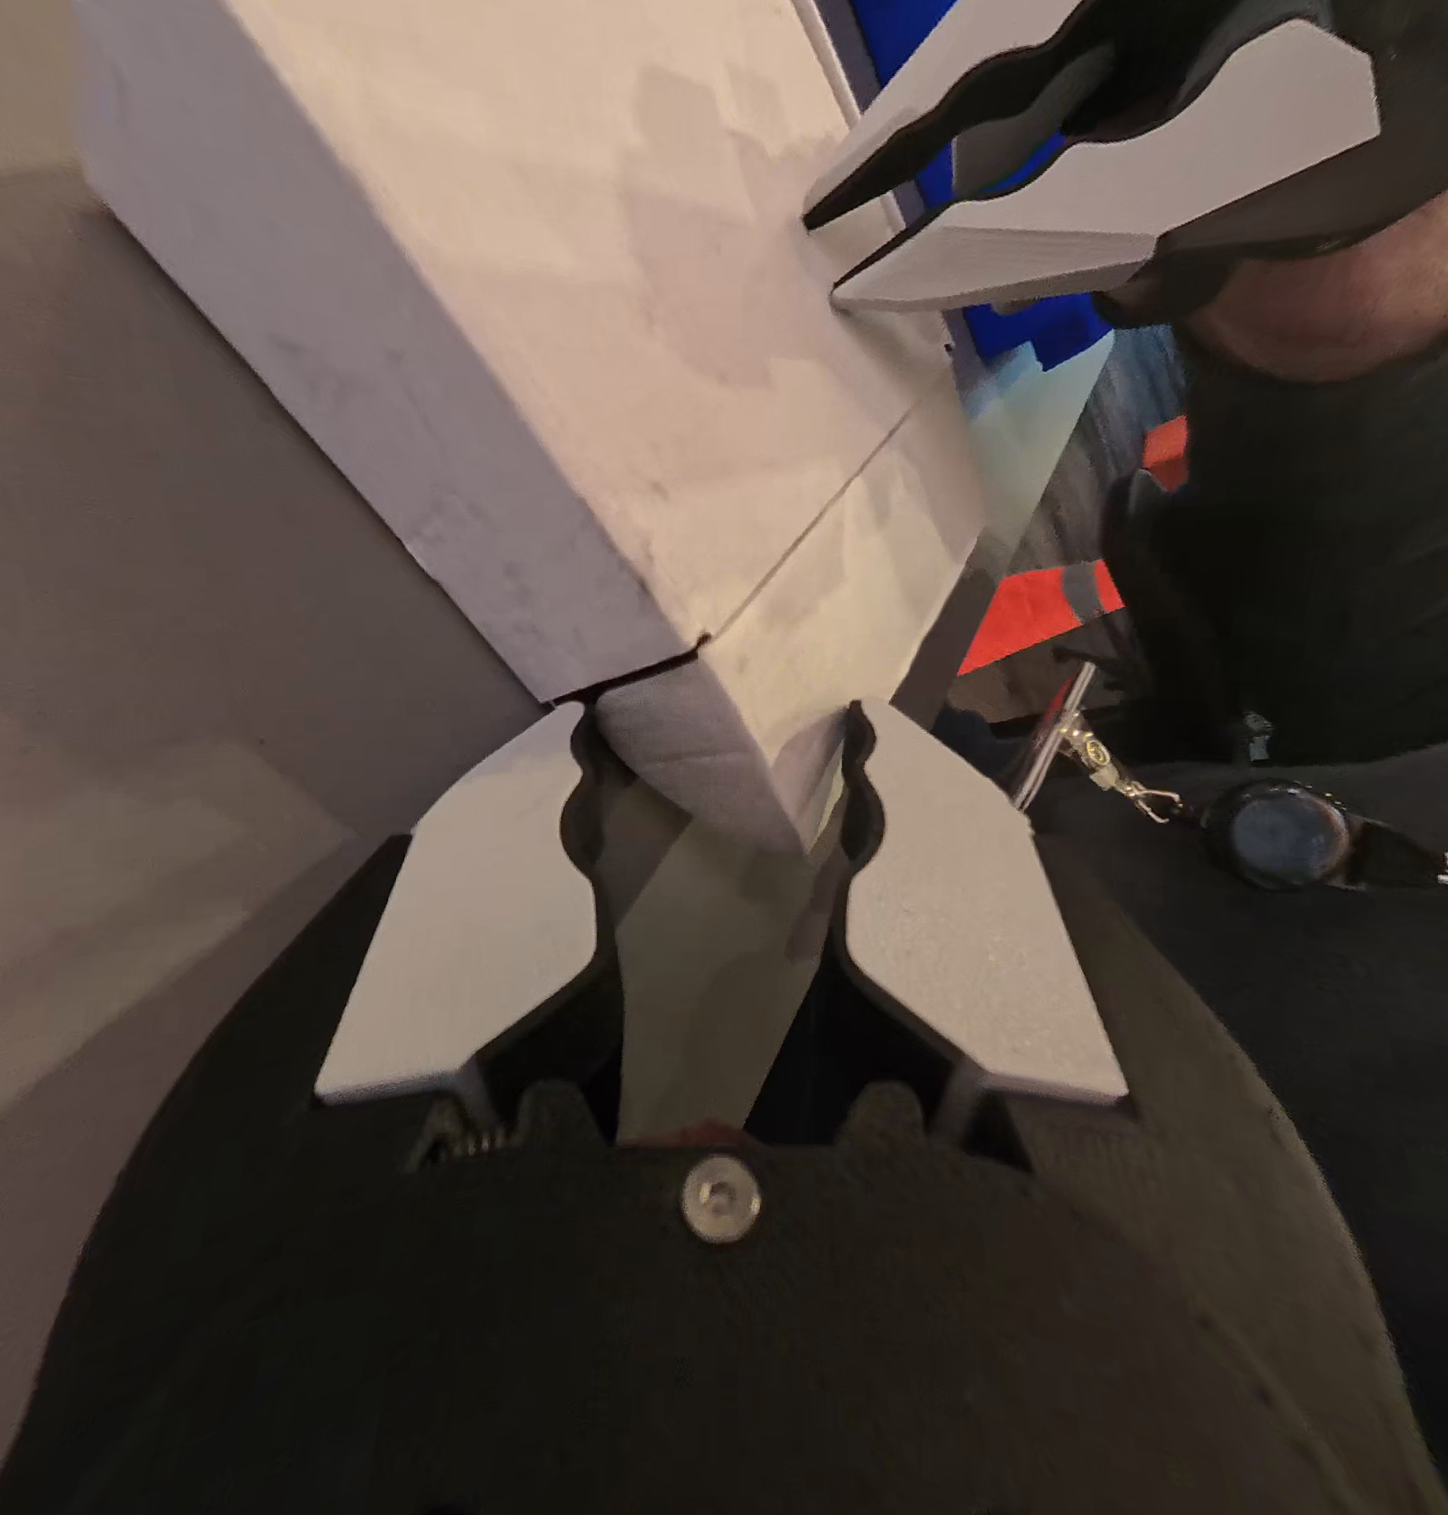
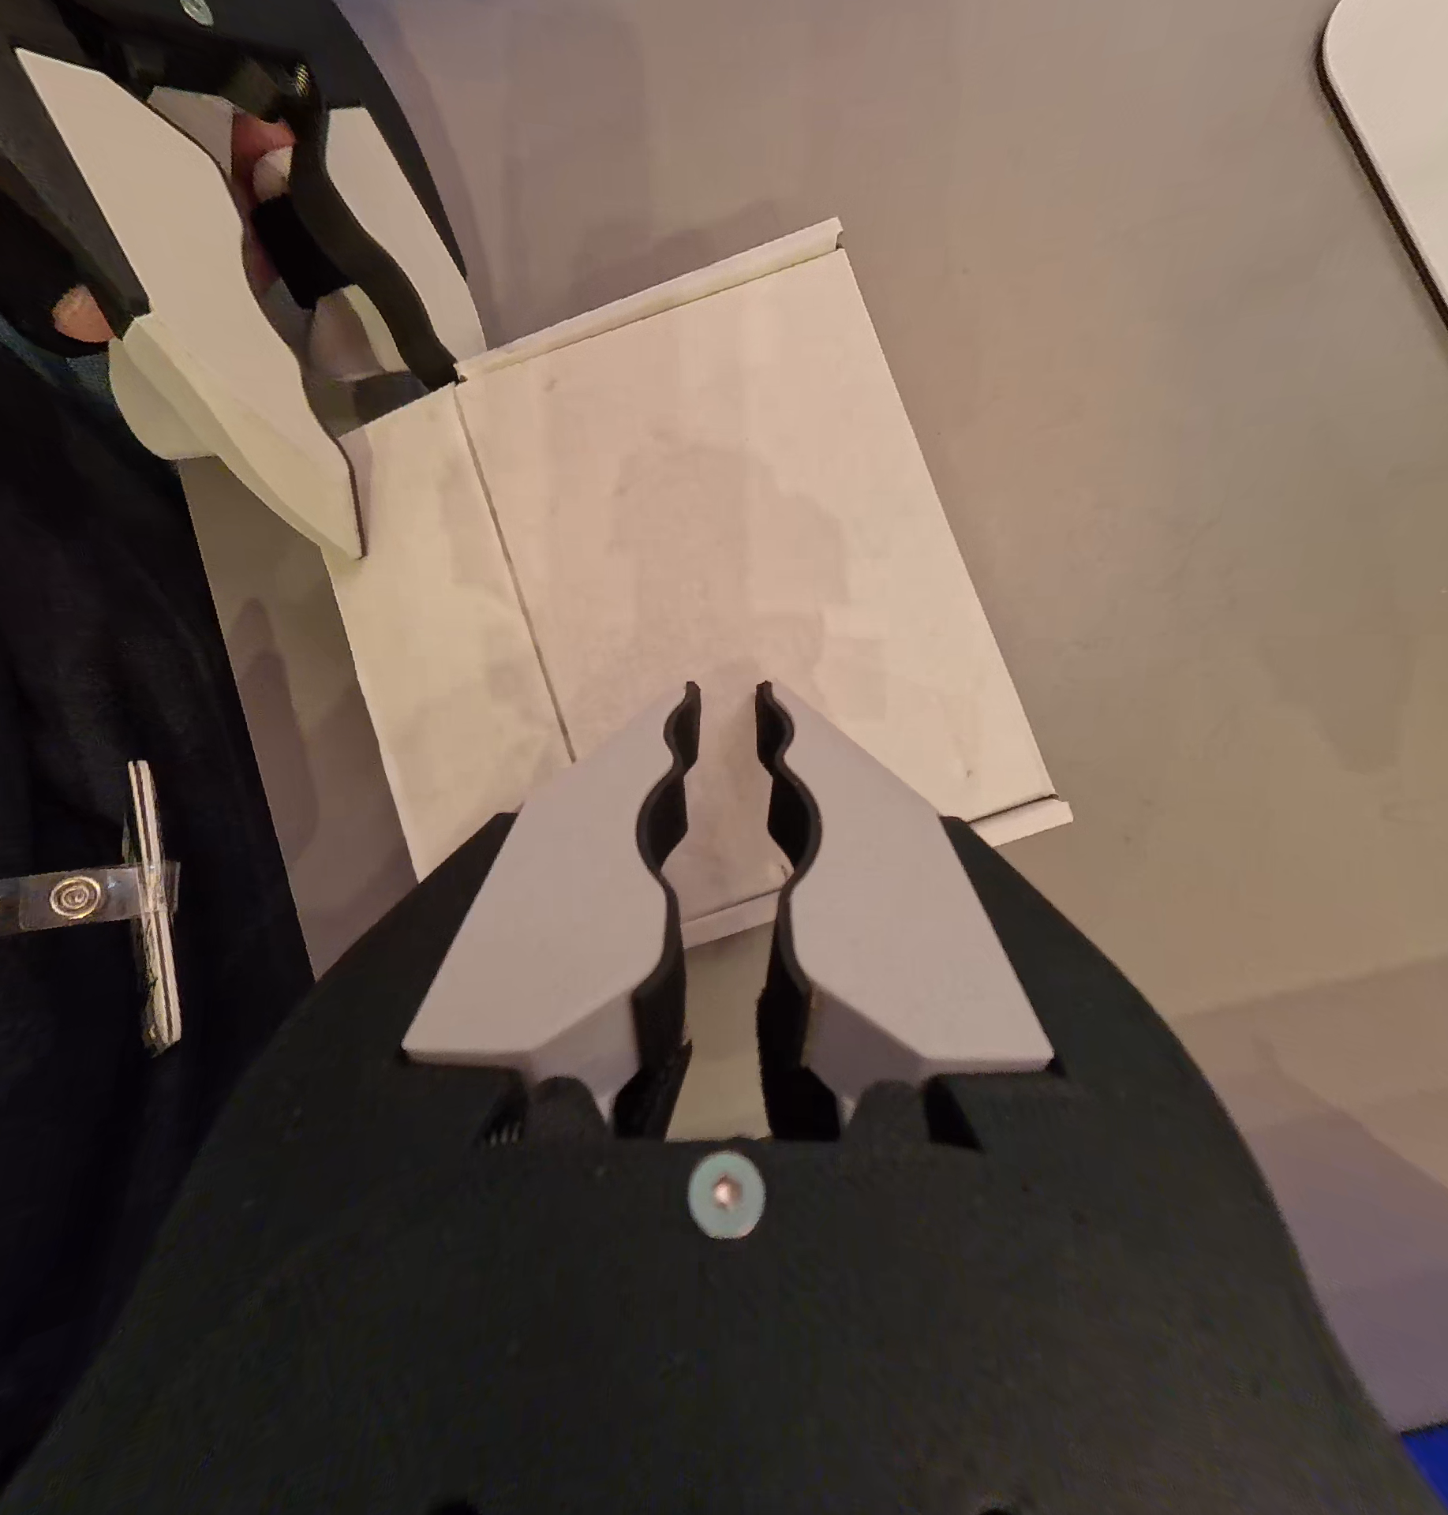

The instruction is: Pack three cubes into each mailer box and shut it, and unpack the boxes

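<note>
The left gripper (image 1: pixel 716 766) has its two grey fingers with black wavy pads set wide apart. A corner of the flat white cardboard mailer box (image 1: pixel 540 328) sits in the gap between them. The pads are near the cardboard, but I cannot tell if they squeeze it. In the right wrist view this same gripper (image 2: pixel 392 418) is at the far left corner of the box, by a side flap.

The right gripper (image 2: pixel 724 697) has its fingers close together with a thin gap left between them. Nothing is in that gap. Its tips hang over the lid of the mailer box (image 2: pixel 745 508), near the box's near edge. In the left wrist view the right gripper (image 1: pixel 823 250) is at the far side of the box with its tips close to the lid.

The box is shut and lies flat on the plain grey table (image 2: pixel 1155 410). The lid has faint grey smudges. A white board with a rounded corner (image 2: pixel 1425 147) lies at the far right of the table. A person in dark clothes (image 2: pixel 73 656) stands at the left, with a clear badge clip (image 2: pixel 73 898) on the clothes. Something blue (image 1: pixel 1032 328) and something red (image 1: pixel 1032 615) show past the box, but they are too blurry to tell.
</note>
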`<control>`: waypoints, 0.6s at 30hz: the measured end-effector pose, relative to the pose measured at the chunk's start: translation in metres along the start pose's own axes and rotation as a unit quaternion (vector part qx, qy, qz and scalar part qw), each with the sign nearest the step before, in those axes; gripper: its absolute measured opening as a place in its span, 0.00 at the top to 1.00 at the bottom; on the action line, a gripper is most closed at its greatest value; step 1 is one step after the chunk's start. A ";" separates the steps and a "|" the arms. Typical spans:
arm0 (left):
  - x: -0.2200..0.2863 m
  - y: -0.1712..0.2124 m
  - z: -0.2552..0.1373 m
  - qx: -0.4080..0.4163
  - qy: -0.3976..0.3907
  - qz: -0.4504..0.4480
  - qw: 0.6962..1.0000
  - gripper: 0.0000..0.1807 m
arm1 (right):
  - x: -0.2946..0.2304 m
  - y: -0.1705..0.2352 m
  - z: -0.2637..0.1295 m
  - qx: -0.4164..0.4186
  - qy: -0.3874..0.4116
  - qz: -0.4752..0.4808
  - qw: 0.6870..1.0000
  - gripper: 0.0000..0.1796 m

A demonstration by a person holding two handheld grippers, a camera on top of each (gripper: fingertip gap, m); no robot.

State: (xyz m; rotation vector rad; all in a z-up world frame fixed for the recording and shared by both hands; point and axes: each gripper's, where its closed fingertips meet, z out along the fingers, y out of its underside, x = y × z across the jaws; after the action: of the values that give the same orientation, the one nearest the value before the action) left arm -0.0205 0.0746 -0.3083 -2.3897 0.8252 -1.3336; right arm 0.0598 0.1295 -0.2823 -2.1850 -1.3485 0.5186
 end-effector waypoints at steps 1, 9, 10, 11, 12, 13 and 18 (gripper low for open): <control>-0.001 0.002 -0.001 -0.002 -0.008 0.003 1.000 0.68 | 0.000 0.000 0.000 0.000 0.000 0.000 1.000 0.93; 0.002 0.006 0.002 0.003 -0.006 0.009 1.000 0.70 | 0.000 0.000 0.000 0.001 -0.001 0.003 1.000 0.93; 0.004 0.007 0.004 0.000 0.004 0.005 1.000 0.70 | 0.000 0.000 0.000 0.001 -0.002 0.003 1.000 0.93; 0.004 0.007 0.005 -0.001 0.002 0.007 1.000 0.71 | 0.000 0.000 0.000 0.001 -0.002 0.004 1.000 0.93; 0.002 0.006 0.005 -0.002 -0.004 0.011 1.000 0.71 | 0.000 0.000 0.000 0.002 -0.002 0.005 1.000 0.93; 0.001 0.005 0.005 0.000 -0.008 0.011 1.000 0.72 | 0.000 0.000 0.000 0.002 -0.002 0.005 1.000 0.93; -0.001 0.005 0.005 -0.002 -0.013 0.012 1.000 0.72 | 0.000 0.000 0.000 0.002 -0.002 0.004 1.000 0.93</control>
State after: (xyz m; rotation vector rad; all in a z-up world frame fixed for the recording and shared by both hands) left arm -0.0186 0.0715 -0.3137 -2.3875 0.8487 -1.2889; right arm 0.0599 0.1294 -0.2823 -2.1892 -1.3404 0.5284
